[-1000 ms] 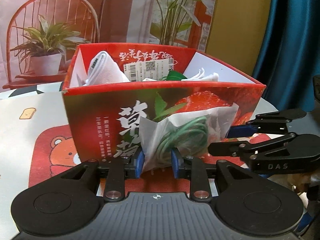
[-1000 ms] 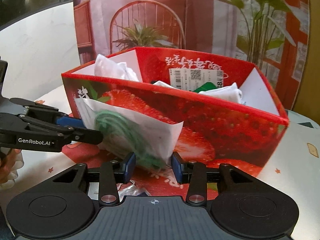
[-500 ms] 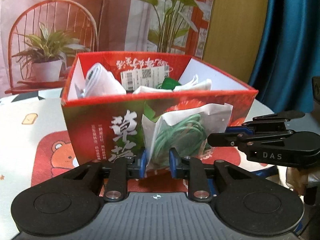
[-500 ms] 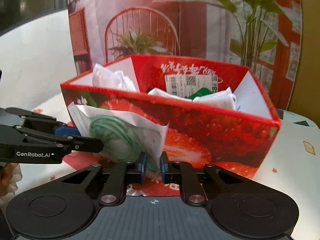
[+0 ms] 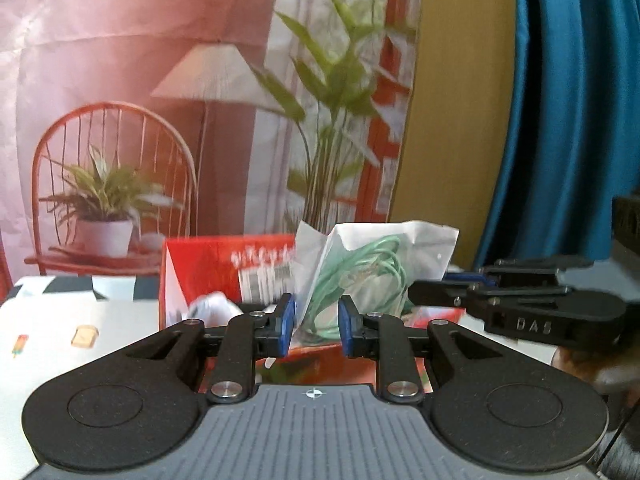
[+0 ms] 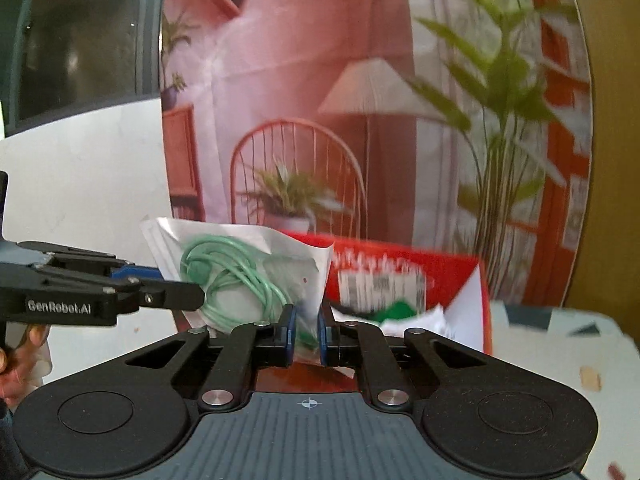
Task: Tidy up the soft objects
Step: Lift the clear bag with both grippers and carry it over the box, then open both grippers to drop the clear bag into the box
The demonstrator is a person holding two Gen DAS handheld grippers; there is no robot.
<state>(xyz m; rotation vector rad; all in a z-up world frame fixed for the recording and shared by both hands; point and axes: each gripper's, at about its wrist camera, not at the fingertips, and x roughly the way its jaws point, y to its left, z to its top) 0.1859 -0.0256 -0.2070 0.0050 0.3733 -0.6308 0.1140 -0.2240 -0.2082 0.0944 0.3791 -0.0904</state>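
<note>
Translucent white plastic, one pouch point(image 5: 372, 268), holding a coil of mint-green cable point(image 6: 236, 280); I log it raised level with the rim of the red strawberry-print carton point(image 5: 208, 268), in front of the carton's near wall. My left gripper point(image 5: 316, 324) has its blue pads either side of the pouch's lower left part, set fairly wide; whether they press the plastic I cannot tell. My right gripper point(image 6: 307, 334) pinches the pouch's lower right corner, blue pads drawn close with only the film between them. Each tool shows in the other's camera, reaching in from the side and touching the pouch edge. Carton contents, partly blurred: crumpled white cloth point(image 6: 416, 318), something green point(image 6: 396, 308), and a barcode label point(image 6: 380, 286) on the far inner wall. The carton stands on a cartoon-print mat point(image 5: 84, 336). Far behind: a printed backdrop point(image 5: 140, 120) showing chair, lamp and plants; a blue curtain point(image 5: 572, 120) at right.
</note>
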